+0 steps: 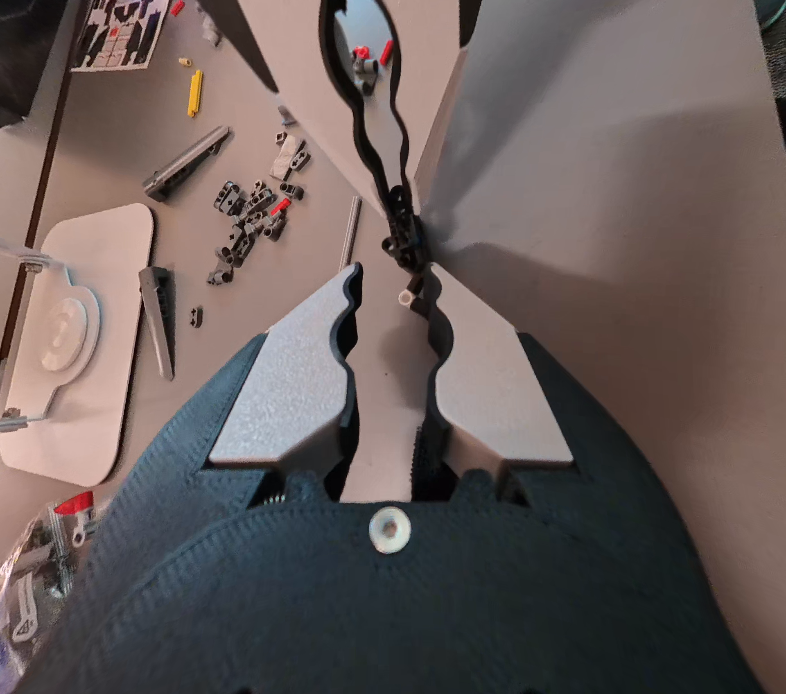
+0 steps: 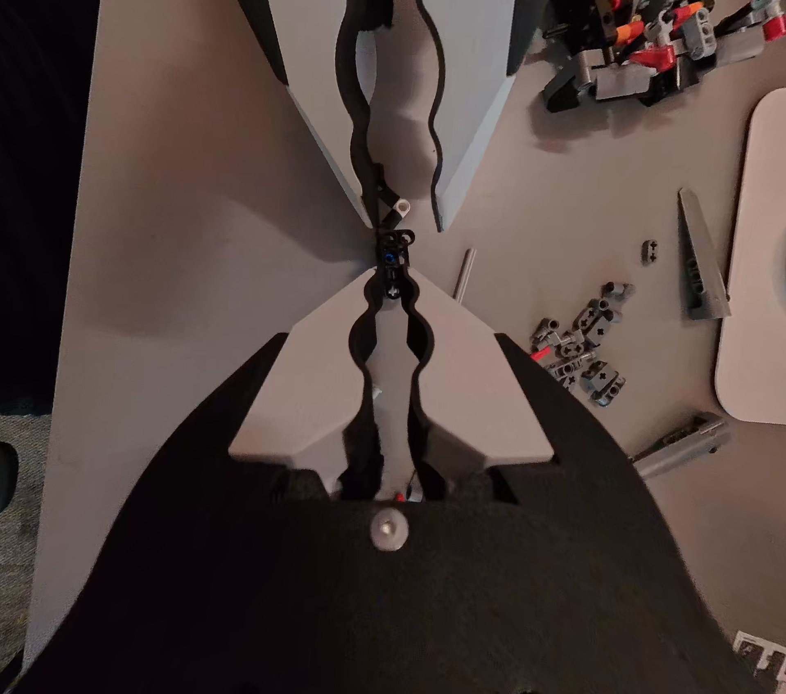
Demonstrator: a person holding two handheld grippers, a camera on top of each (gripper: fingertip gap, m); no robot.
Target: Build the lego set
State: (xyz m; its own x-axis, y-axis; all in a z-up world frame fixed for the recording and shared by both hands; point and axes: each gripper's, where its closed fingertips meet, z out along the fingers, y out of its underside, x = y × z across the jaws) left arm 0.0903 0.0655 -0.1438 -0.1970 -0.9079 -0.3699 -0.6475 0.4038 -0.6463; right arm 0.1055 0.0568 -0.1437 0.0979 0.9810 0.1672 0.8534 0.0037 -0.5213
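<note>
Grippers meet tip to tip above the bench (image 1: 255, 312), each looking straight at the other.

Right gripper (image 2: 393, 273): fingers narrow, pads pinched on the near end of a small black beam assembly (image 2: 393, 256) with a blue pin showing in one hole. Most of the assembly sticks out past the fingertips.

Left gripper (image 1: 395, 267): fingers wide, nothing clamped. A short black stub with white end (image 1: 409, 293) lies against the inner face of its right finger (image 1: 442, 316). The other pad is well clear of it. Cannot tell whether the stub is joined to the assembly or only leaning there.

On the bench to one side: a heap of grey connectors (image 1: 246, 222) with a red pin among them, a thin grey axle (image 1: 351, 231), a grey wedge panel (image 1: 157, 320), a yellow beam (image 1: 195, 93), a sticker sheet (image 1: 123, 14) and a pale mat (image 1: 85, 333). A multi-coloured built model (image 2: 659, 14) stands at the far right of the right wrist view.

Risks, as judged:
- The grip is only on the assembly's end, so a sideways push from the left finger could twist it in the pads or lever it out.
- If the stub is loose, it could drop into the connector heap and be hard to find.
- The fingertips are nearly touching, so a small misalignment would knock finger on finger rather than part on part.
- Both views are dim and the black parts are poorly resolved, so hole alignment is hard to judge.
</note>
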